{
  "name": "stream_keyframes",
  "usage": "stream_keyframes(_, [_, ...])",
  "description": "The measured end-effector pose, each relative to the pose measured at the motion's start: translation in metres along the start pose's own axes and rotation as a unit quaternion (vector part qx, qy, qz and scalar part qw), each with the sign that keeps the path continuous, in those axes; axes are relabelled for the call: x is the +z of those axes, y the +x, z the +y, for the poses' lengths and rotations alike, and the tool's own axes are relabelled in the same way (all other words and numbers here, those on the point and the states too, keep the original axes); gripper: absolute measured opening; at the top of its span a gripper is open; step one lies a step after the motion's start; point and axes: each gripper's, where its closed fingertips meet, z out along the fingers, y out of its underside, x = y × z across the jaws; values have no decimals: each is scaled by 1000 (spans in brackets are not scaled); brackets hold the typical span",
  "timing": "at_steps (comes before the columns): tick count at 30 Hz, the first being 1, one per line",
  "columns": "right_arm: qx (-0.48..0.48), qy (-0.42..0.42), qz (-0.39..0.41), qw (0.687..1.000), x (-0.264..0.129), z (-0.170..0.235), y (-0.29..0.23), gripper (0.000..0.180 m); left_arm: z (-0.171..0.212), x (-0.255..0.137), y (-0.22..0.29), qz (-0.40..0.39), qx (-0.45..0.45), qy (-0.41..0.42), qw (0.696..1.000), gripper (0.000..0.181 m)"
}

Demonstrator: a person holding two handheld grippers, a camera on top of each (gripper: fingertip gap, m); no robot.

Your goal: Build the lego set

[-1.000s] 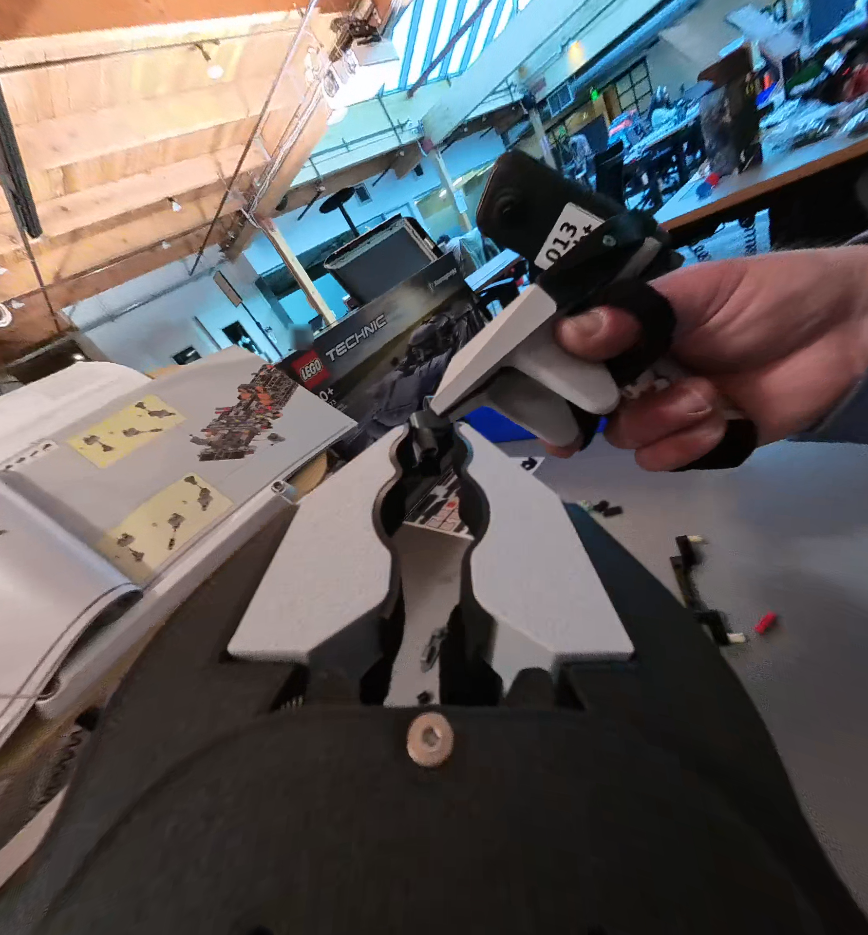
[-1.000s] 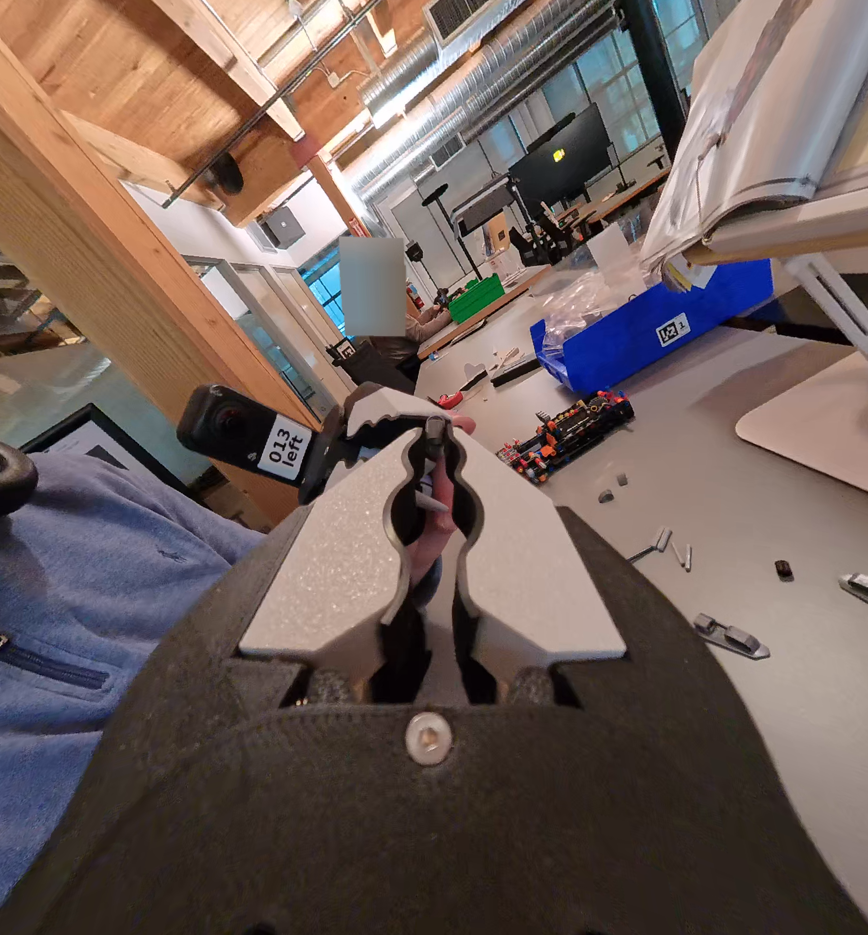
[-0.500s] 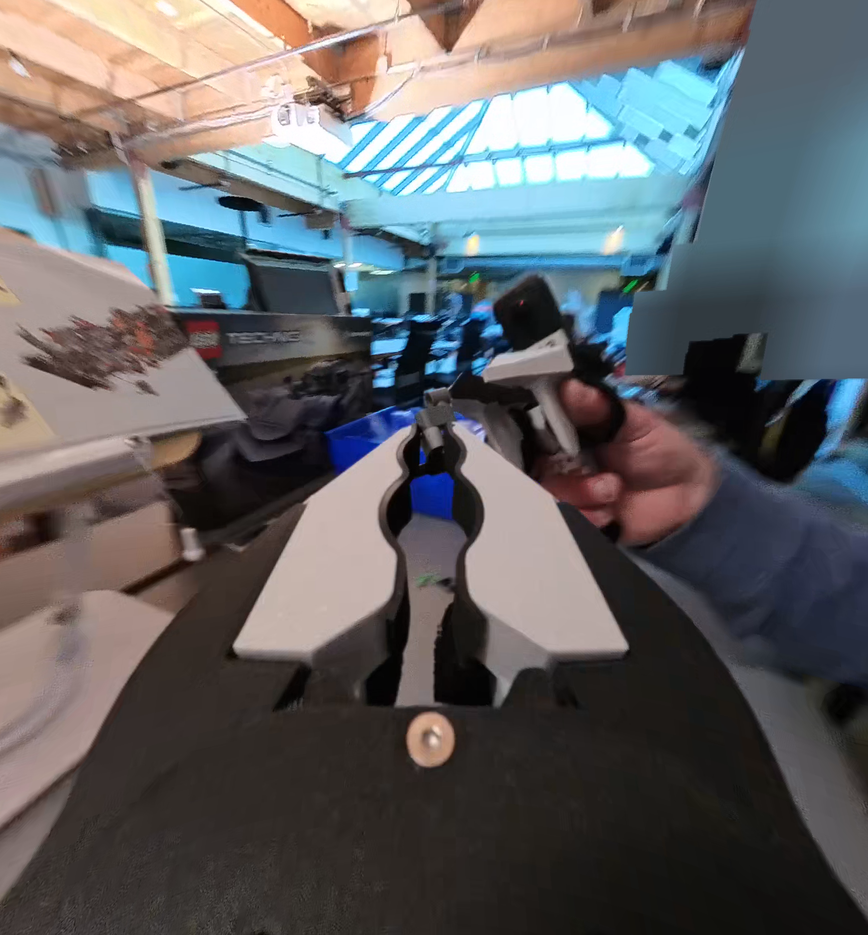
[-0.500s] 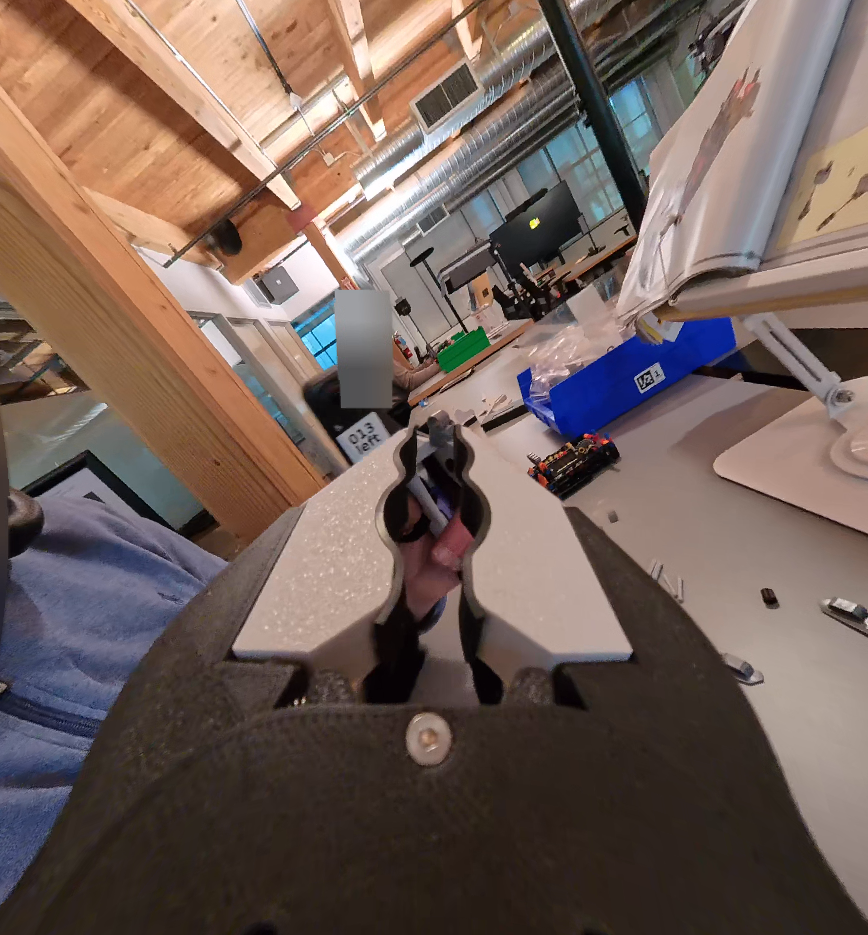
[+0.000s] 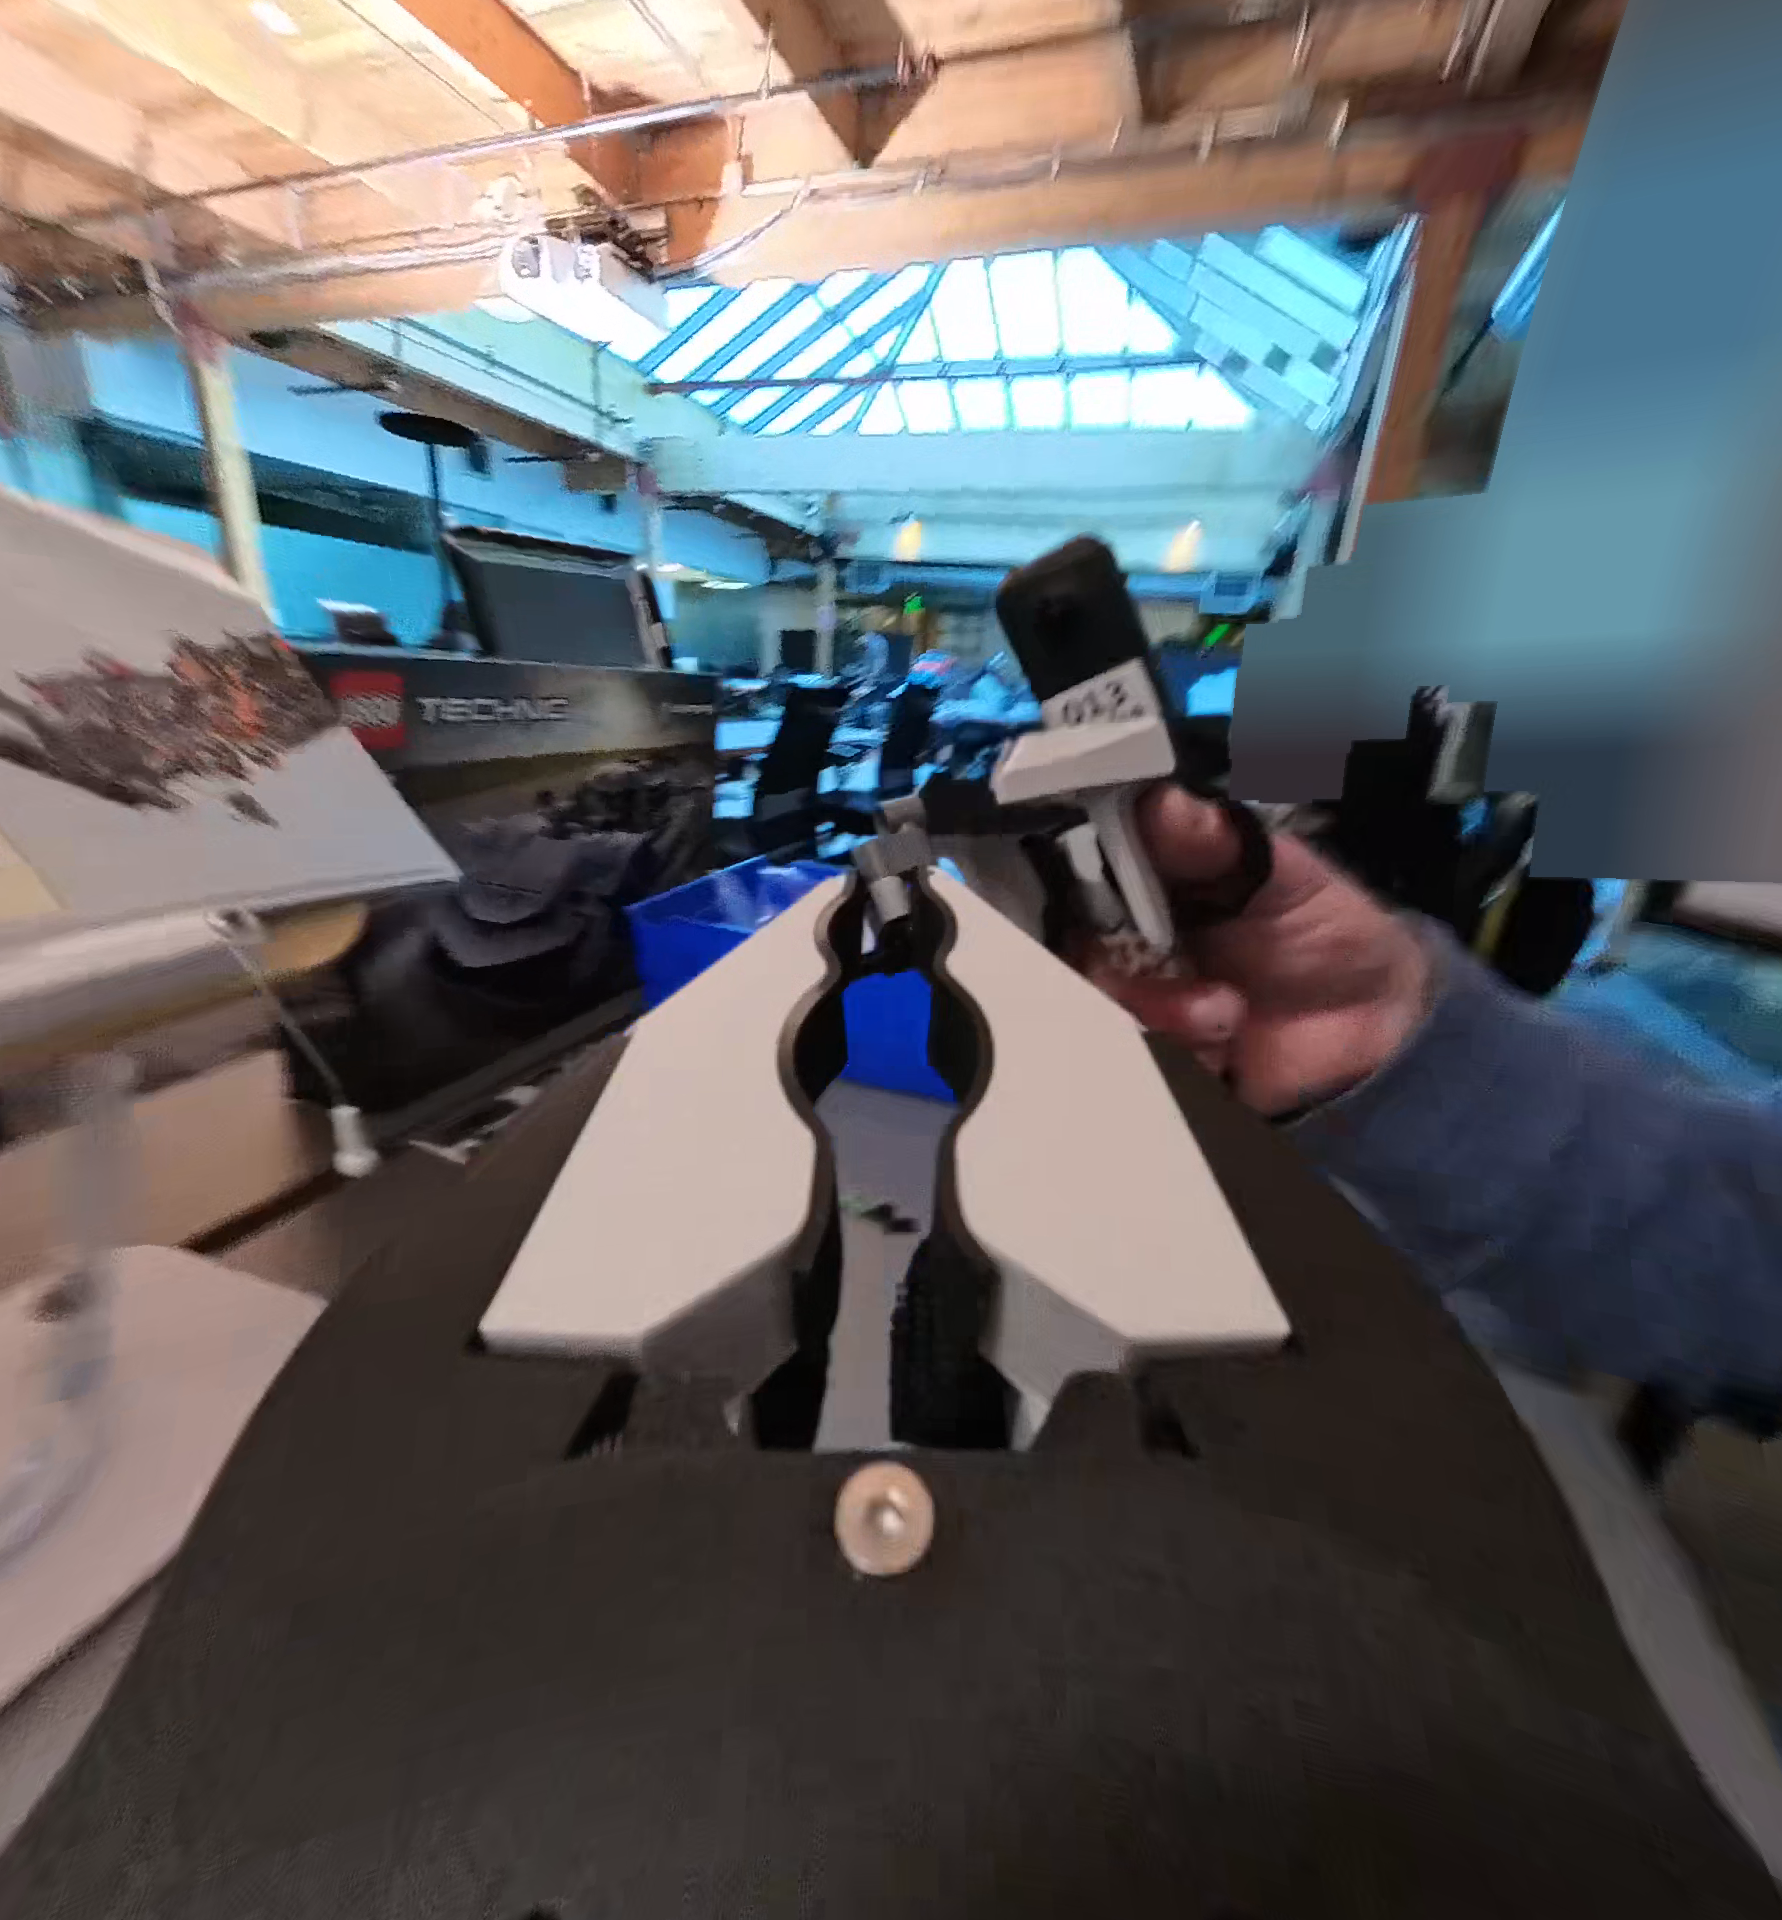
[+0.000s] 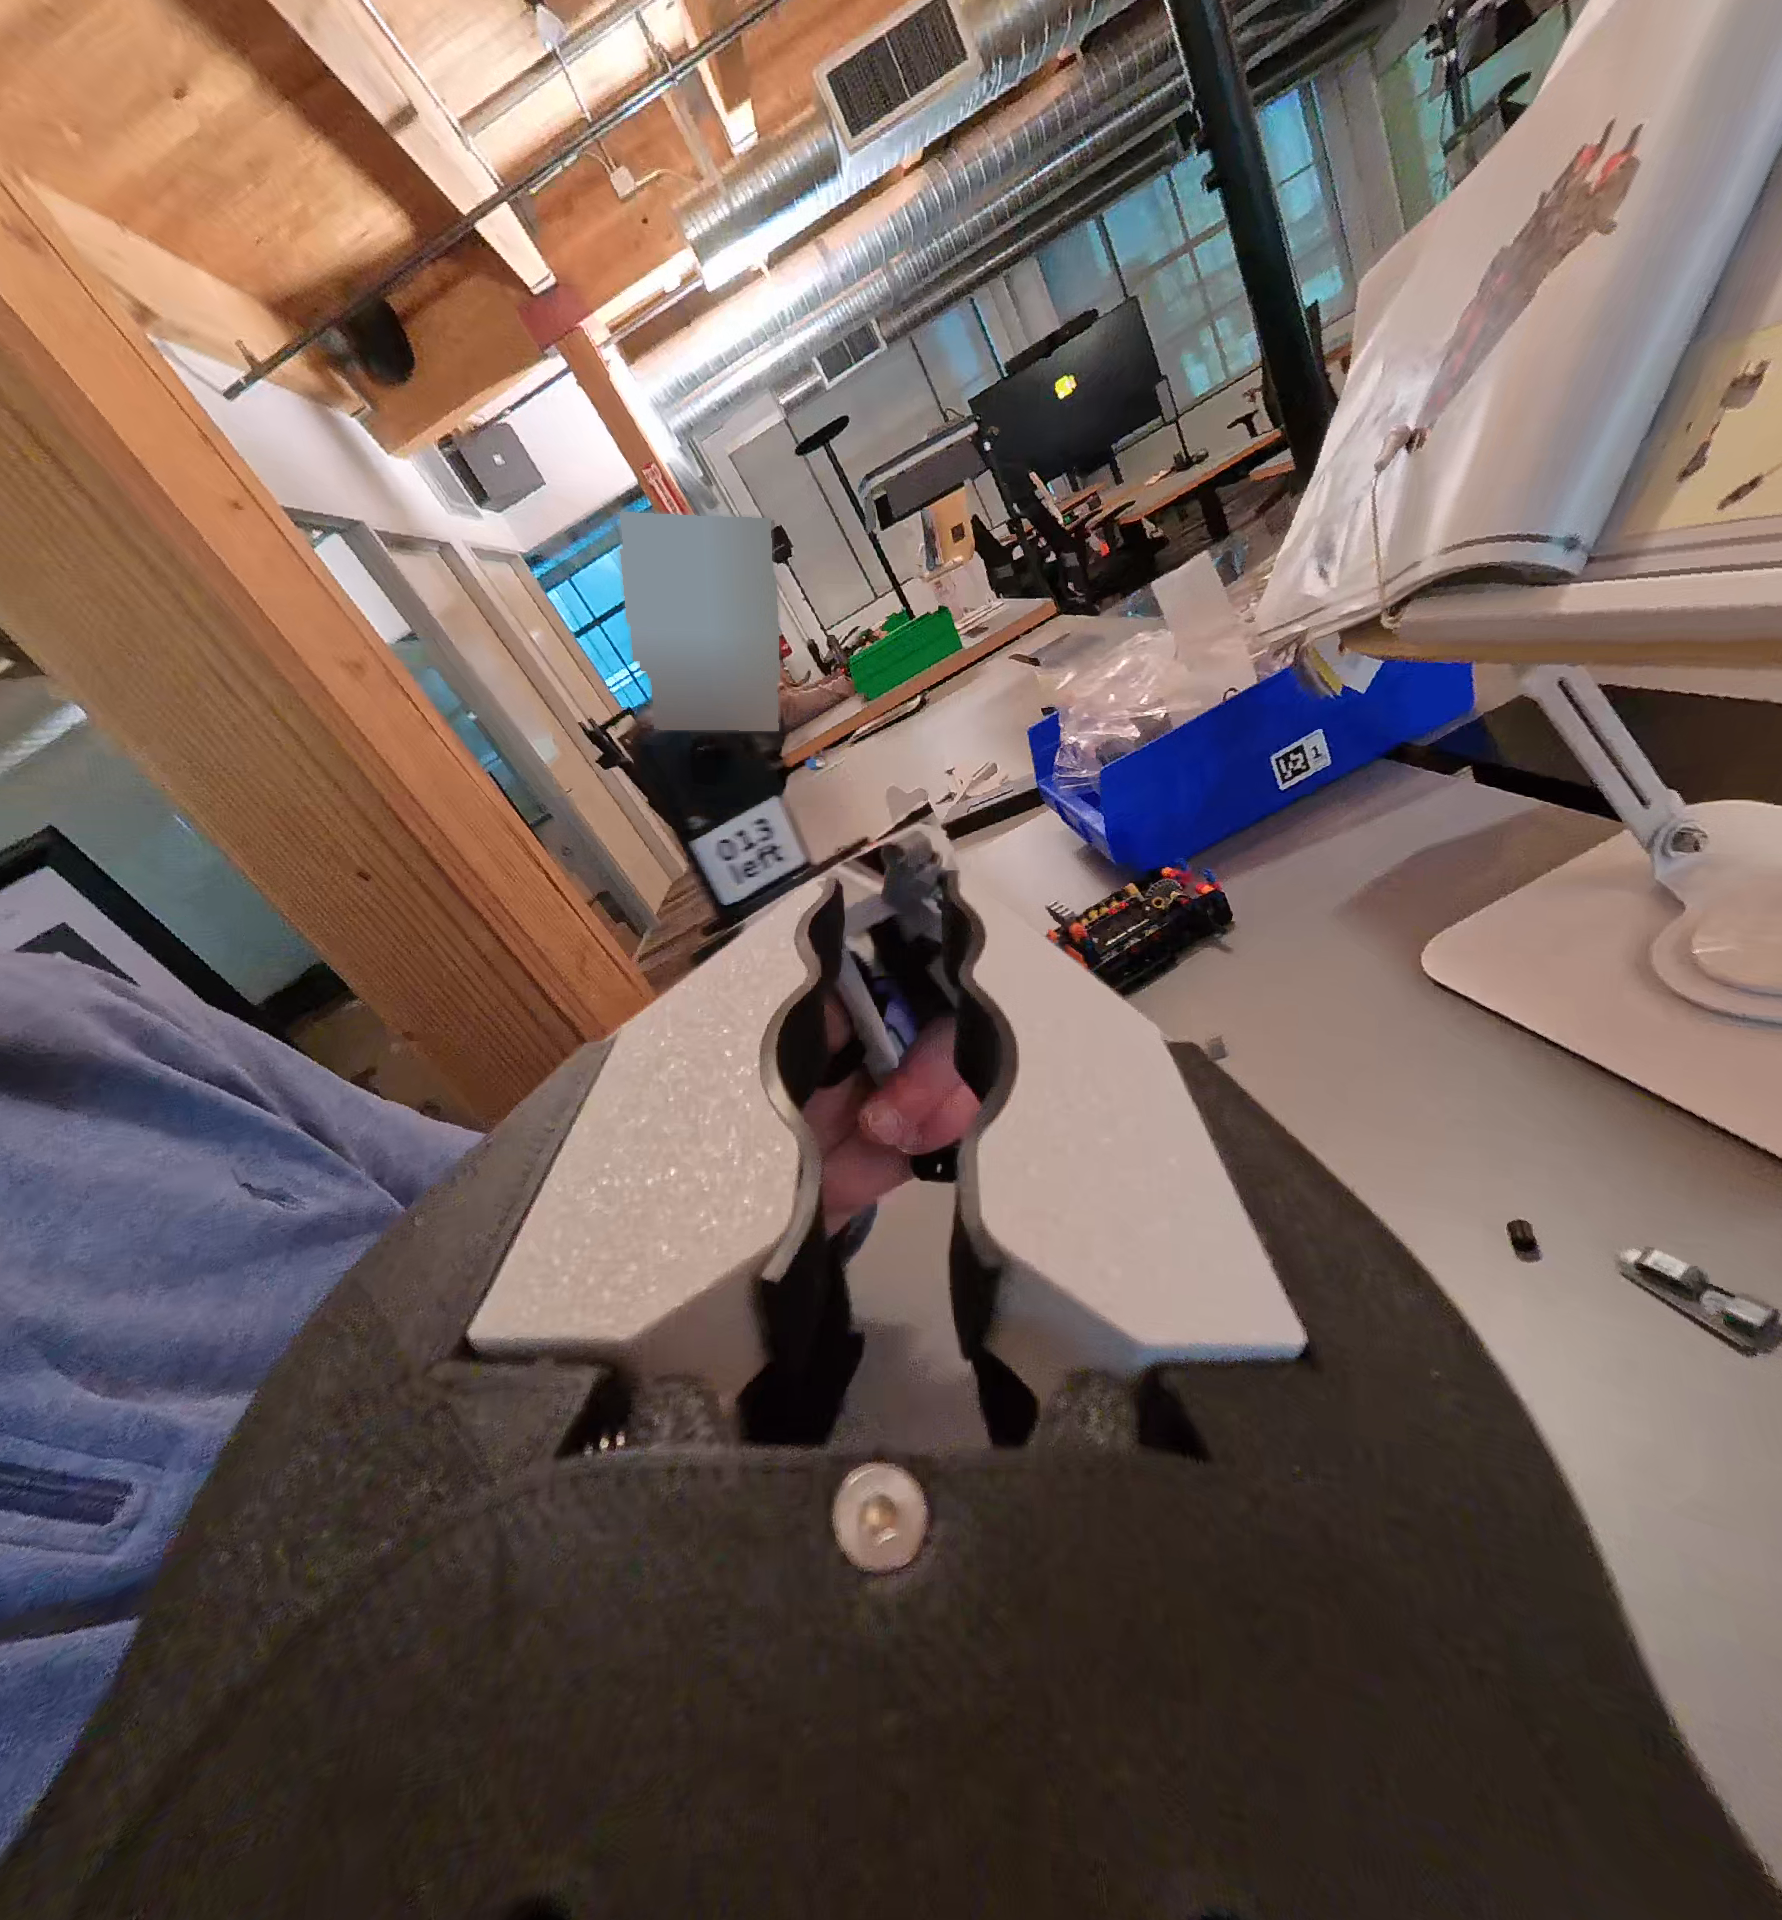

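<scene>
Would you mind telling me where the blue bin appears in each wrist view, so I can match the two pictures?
Left wrist view: the blue bin sits at centre, behind and between the left hand-held gripper fingers, partly hidden by them.
Right wrist view: the blue bin sits right of centre on the grey table, below the instruction book.
Shared landmark: the open instruction book on its stand.
</scene>
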Motion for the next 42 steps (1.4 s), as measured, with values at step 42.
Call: stream_keyframes(42, [-94,-134,-287,944,-14,11,-41,4,2,8,50,142,-11,-39,989,6])
